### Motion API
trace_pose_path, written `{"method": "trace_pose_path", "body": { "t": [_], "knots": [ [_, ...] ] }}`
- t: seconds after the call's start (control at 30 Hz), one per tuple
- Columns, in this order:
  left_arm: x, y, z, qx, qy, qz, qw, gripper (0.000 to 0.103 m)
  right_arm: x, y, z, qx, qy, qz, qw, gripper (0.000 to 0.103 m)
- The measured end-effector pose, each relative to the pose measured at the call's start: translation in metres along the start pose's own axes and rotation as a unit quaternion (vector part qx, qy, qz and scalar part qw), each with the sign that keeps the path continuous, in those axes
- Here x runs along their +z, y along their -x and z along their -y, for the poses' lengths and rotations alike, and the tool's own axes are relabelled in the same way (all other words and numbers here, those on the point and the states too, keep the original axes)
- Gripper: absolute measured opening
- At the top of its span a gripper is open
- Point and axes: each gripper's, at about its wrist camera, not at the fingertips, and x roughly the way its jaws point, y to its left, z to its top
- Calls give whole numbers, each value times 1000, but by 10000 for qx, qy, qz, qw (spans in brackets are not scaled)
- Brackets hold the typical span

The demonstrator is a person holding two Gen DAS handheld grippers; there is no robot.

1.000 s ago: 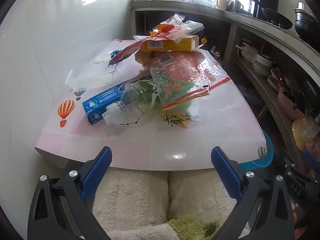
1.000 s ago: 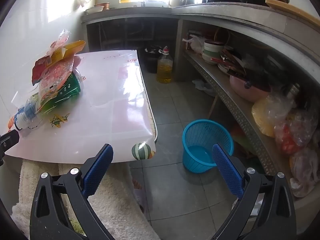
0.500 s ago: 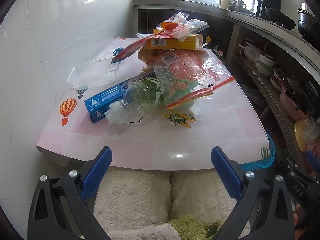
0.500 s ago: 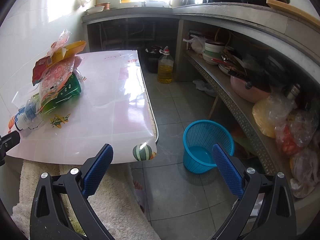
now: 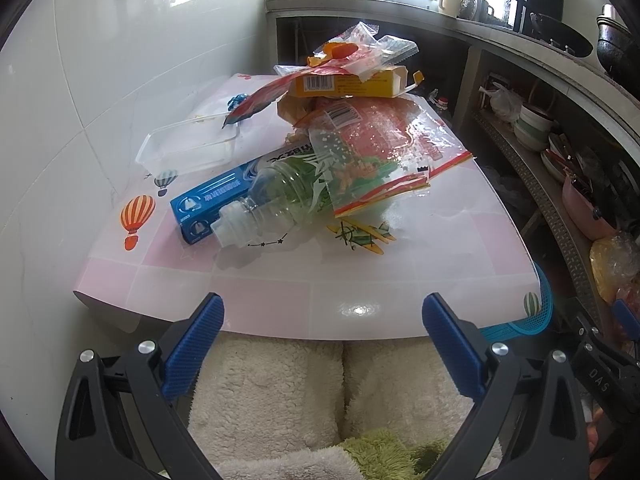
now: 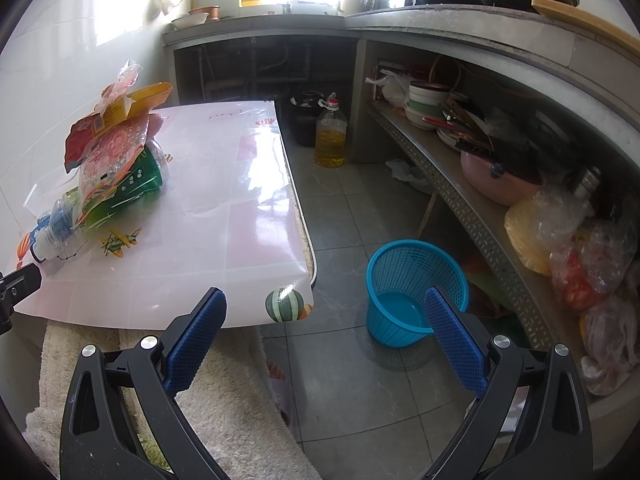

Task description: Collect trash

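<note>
A heap of trash lies on the pink table (image 5: 304, 292): a clear plastic bottle (image 5: 276, 204) with a green label, a blue box (image 5: 212, 196), a printed zip bag (image 5: 384, 148), a yellow carton (image 5: 360, 82), wrappers and a clear tray (image 5: 188, 146). My left gripper (image 5: 322, 320) hangs open at the table's near edge, short of the bottle. My right gripper (image 6: 326, 316) is open too, over the floor beside the table (image 6: 224, 216), with the blue mesh bin (image 6: 412, 288) just ahead. The heap (image 6: 112, 148) sits at its far left.
A person's fluffy white sleeves or lap (image 5: 332, 392) lie under the table edge. An oil bottle (image 6: 331, 136) stands on the tiled floor. Shelves (image 6: 480, 184) with bowls, a pink pot and plastic bags run along the right. A tiled wall (image 5: 60, 100) borders the left.
The left gripper has eased a little closer to and higher over the heap. The right view has barely shifted. Both stay open.
</note>
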Motion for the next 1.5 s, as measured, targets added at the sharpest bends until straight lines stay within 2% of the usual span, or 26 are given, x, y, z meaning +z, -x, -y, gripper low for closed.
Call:
{"method": "trace_pose_path", "body": {
  "t": [1.5],
  "knots": [
    [-8, -4, 0, 97, -68, -135, 9998, 97, -2, -2, 0, 48, -35, -11, 10000, 95]
  ]
}}
